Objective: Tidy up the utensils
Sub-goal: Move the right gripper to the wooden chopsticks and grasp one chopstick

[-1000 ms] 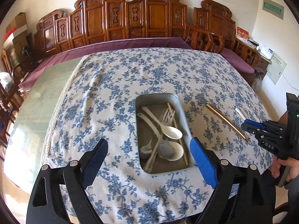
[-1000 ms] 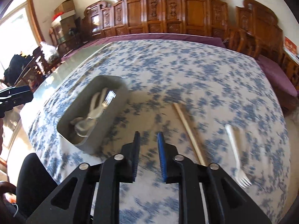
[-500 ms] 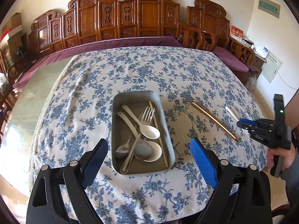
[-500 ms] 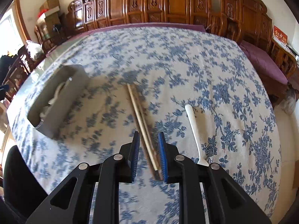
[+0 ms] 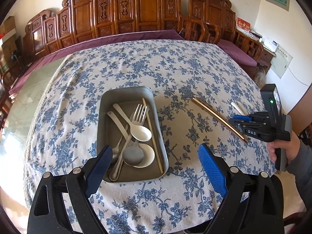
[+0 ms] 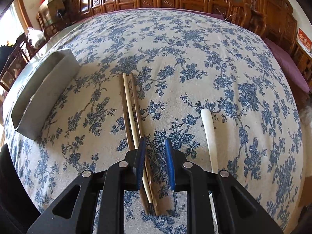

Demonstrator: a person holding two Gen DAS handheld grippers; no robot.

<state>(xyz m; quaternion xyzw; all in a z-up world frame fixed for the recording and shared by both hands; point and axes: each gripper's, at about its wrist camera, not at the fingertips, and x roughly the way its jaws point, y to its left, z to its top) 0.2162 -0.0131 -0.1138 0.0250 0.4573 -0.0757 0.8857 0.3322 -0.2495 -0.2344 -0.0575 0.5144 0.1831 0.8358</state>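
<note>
Now lowered over the chopsticks (image 6: 130, 105) for pickup toward the tray (image 5: 124, 95): right gripper (image 6: 155, 152) jaws narrowly parted, gripping nothing; left gripper (image 5: 156, 165) jaws wide, empty.

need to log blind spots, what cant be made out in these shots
- White utensil: right wrist view, near end hidden behind the right gripper.
- Tray: right wrist view, only the outer wall shows, contents hidden.
- Chopsticks: left wrist view, too thin to count.

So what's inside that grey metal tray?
Inside the grey metal tray: two white spoons, metal fork, metal spoons, one pale chopstick. Their overlapping handles hide anything beneath.
</note>
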